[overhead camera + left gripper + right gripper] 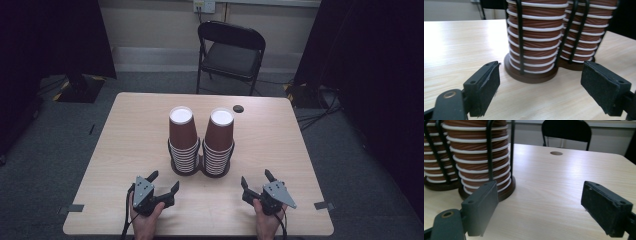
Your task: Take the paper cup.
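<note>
Pale wood table [125, 150] carries the whole setup, with grey carpet around it and a folding chair [230, 50] behind the far edge. Left gripper [162, 182] rests low at the near edge in the person's hand, jaws spread wide with nothing between them; in the left gripper view its pads [487, 87] frame the base of the left stack [183, 140] just ahead. Right gripper [256, 178] sits likewise at the near edge, jaws wide and empty, aimed past the right stack [219, 142], which appears at the left of the right gripper view [481, 157]. Both stacks are brown paper cups with white rims, nested upside down inside black wire holders [520, 37] on round bases, standing touching side by side mid-table. Hazards, as judged from this layout: the wire uprights run outside the cups, so a jaw closing low would likely clamp wire and cup together and drag the whole holder instead of freeing one cup. A grip on the top cup [181, 127] that is too firm may crush its thin wall; too light, and nested cups may lift together or slip. Because the holders touch, a sideways push on one probably shifts or tips the other. A small dark disc [238, 108] lies beyond, well clear.
</note>
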The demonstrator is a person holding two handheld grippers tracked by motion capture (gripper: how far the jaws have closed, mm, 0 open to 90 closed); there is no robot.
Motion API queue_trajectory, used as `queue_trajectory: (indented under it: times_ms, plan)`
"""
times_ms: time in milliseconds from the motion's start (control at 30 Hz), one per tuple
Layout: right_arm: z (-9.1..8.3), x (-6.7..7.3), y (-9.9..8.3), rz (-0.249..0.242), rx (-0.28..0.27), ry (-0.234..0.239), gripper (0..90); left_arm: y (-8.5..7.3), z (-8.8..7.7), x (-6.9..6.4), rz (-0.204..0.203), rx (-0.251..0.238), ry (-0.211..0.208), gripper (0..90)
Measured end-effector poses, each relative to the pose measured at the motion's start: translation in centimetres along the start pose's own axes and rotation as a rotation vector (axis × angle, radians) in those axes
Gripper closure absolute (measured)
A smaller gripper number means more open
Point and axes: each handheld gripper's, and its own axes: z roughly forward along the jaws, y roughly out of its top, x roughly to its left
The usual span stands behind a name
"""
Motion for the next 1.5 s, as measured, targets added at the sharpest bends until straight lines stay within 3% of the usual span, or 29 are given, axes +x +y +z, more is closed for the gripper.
queue_trajectory:
  times_ms: [67,167,233,300,467,767,800,1133,1367,1500]
  plan:
    - [-0.1,-0.1,0.0,0.012,-0.01,-0.003,13.8,0.1,0.1,-0.1,0.009,0.005,0.007,16.4]
    - [-0.1,-0.2,0.0,0.018,-0.005,0.02,13.9,0.2,0.0,-0.2,0.012,-0.006,-0.016,17.6]
    - [0.0,-0.2,0.0,0.013,0.001,0.028,14.3,0.3,-0.2,-0.4,0.015,-0.012,0.0,18.9]
    - [-0.1,-0.2,0.0,0.014,0.001,0.031,14.3,0.5,-0.4,-0.5,-0.01,-0.023,0.004,19.2]
    - [-0.1,-0.2,0.0,0.02,-0.003,0.034,14.4,0.9,-0.7,-0.6,-0.023,-0.032,0.002,19.7]
    - [-0.2,-0.4,-0.1,0.032,-0.009,0.038,15.2,2.1,-1.1,-1.2,0.008,-0.036,-0.044,18.7]
    - [-0.2,-0.4,-0.1,0.033,-0.009,0.036,15.3,2.5,-1.1,-1.3,0.026,-0.036,-0.053,18.7]
    - [-0.1,-0.3,0.0,0.032,-0.004,0.032,15.4,3.7,-0.7,-1.8,0.038,-0.034,-0.101,17.7]
    - [-0.1,-0.3,0.0,0.031,-0.004,0.033,15.5,5.0,-0.3,-2.7,0.088,-0.028,-0.153,17.2]
    - [-0.1,-0.3,0.0,0.026,0.001,0.037,15.6,5.7,-0.1,-3.1,0.079,-0.036,-0.177,17.2]
